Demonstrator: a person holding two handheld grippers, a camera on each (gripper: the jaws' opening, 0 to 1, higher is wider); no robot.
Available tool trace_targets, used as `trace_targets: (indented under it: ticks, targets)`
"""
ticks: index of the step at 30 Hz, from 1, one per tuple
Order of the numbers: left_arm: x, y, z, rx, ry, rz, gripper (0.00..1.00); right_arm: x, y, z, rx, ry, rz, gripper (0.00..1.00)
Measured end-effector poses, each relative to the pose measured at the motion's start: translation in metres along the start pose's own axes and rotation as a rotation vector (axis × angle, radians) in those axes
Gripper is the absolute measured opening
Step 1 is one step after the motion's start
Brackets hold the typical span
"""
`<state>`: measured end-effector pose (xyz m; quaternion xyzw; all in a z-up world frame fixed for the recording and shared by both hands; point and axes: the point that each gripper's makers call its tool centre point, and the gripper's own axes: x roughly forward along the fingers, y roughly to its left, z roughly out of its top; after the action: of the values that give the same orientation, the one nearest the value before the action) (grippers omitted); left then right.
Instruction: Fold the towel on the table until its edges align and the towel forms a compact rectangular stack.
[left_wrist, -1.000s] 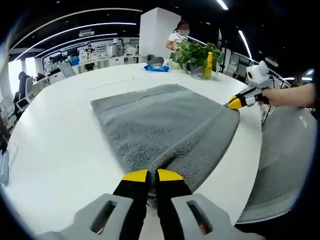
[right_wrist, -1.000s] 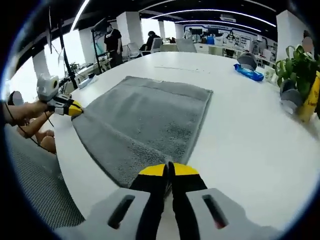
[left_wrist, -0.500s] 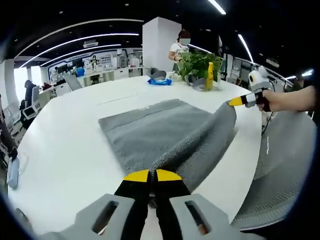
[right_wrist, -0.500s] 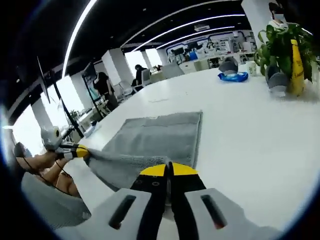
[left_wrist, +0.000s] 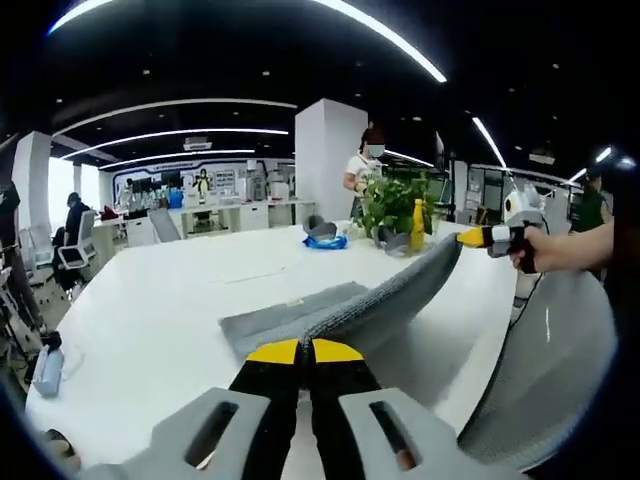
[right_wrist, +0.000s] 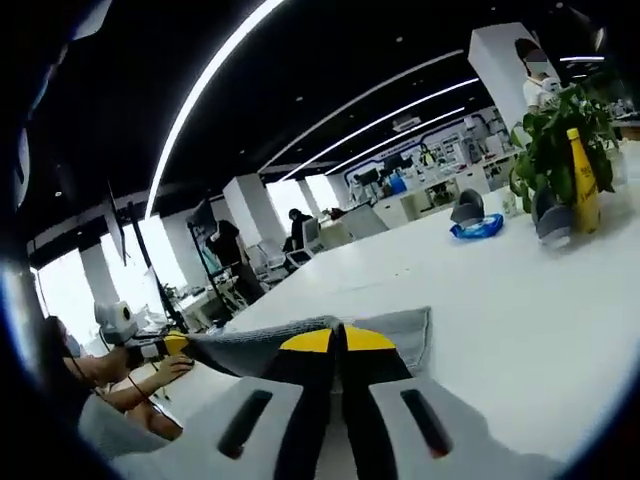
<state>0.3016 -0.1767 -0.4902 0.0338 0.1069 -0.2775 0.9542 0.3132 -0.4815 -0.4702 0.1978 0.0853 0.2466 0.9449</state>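
Left gripper (left_wrist: 297, 350): jaws closed on one near corner of the towel (left_wrist: 300, 315), yellow tips meeting with grey pile pinched between them. Right gripper (right_wrist: 338, 340): jaws likewise closed on the other near corner of the towel (right_wrist: 405, 325). In the left gripper view the right gripper (left_wrist: 478, 237) appears to the right and further out, at the far end of the raised edge; in the right gripper view the left gripper (right_wrist: 172, 344) appears to the left, a hand behind it.

Towel position: the near edge is lifted off the table (left_wrist: 150, 310) and runs taut from one gripper to the other. Ahead of both grippers, the far half lies flat on the white top.

Step in hand, as judged: carrying the lifted edge forward over the flat half for the first fold.

Procedure:
1. Keep both grips firm; a slipped corner spoils the alignment.
2. Hold both grippers at equal height and advance them together, so the edge stays straight and parallel to the far edge.
3. Maintain light tension between the grippers; sag would crease the fold.
4. Lower each corner directly onto its matching far corner before releasing.

Beyond the towel stand a plant (left_wrist: 388, 205), a yellow bottle (left_wrist: 417, 225) and a blue item (left_wrist: 327, 241), well apart from the fold path; avoid sweeping toward them
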Motion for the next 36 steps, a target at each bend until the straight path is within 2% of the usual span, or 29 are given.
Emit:
trace_targets:
  ticks: [5,10,14,18,21,26,31,34,36]
  targets:
    - [-0.011,-0.008,0.019,-0.040,-0.082,0.009,0.02,-0.010,0.009,0.014,0.019,-0.069,-0.008,0.00]
    - [-0.022,-0.020,0.032,-0.074,-0.140,0.003,0.02,-0.025,0.013,0.026,0.051,-0.139,-0.023,0.00]
    - [-0.030,-0.026,0.043,-0.096,-0.186,-0.005,0.02,-0.036,0.021,0.032,0.070,-0.169,-0.038,0.00]
    - [-0.034,-0.027,0.050,-0.117,-0.197,-0.012,0.02,-0.040,0.028,0.040,0.073,-0.191,-0.032,0.00]
    - [-0.037,-0.026,0.062,-0.136,-0.239,-0.018,0.03,-0.042,0.034,0.049,0.061,-0.211,-0.024,0.00]
    - [-0.042,-0.028,0.076,-0.110,-0.271,-0.020,0.03,-0.044,0.042,0.064,0.044,-0.248,-0.005,0.00]
    - [-0.050,-0.034,0.091,-0.128,-0.320,-0.055,0.03,-0.051,0.043,0.072,0.039,-0.279,-0.005,0.00]
    - [-0.051,-0.037,0.092,-0.133,-0.323,-0.063,0.03,-0.052,0.042,0.069,0.039,-0.276,-0.009,0.00]
    - [-0.048,-0.035,0.086,-0.151,-0.305,-0.065,0.03,-0.051,0.039,0.064,0.039,-0.257,-0.017,0.00]
